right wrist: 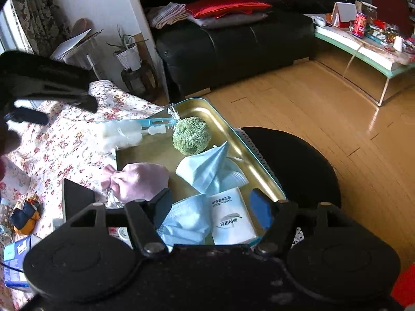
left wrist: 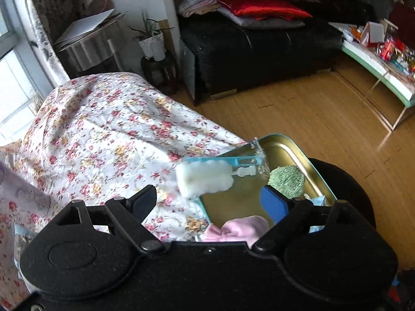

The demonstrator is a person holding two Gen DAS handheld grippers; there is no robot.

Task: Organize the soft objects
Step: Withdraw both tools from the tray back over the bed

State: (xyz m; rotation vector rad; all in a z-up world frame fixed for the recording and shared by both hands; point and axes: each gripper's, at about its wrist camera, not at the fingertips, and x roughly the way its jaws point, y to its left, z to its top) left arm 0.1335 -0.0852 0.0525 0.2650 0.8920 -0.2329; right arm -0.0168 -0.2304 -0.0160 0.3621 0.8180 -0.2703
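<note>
A gold metal tray [right wrist: 153, 153] rests on a black round stool beside the floral-covered bed. In it lie a green mesh scrubber [right wrist: 191, 135], a pink soft pouch [right wrist: 141, 181], blue face masks [right wrist: 207, 171] and a white tissue pack [right wrist: 229, 216]. A white sponge brush with a blue handle [right wrist: 124, 132] lies across the tray's left rim. My right gripper [right wrist: 212, 210] is open and empty above the tray's near end. My left gripper [left wrist: 210, 200] is open and empty over the tray's left edge, near the brush [left wrist: 205, 178], the scrubber [left wrist: 286, 181] and the pouch [left wrist: 238, 229].
The floral bedspread [left wrist: 103, 134] fills the left. A black sofa [right wrist: 228, 44] with red cushions stands behind, a plant on a stool by the wall, and a cluttered low table [right wrist: 368, 41] at right. A blue box [right wrist: 14, 261] and an orange pouch [right wrist: 26, 217] lie on the bed.
</note>
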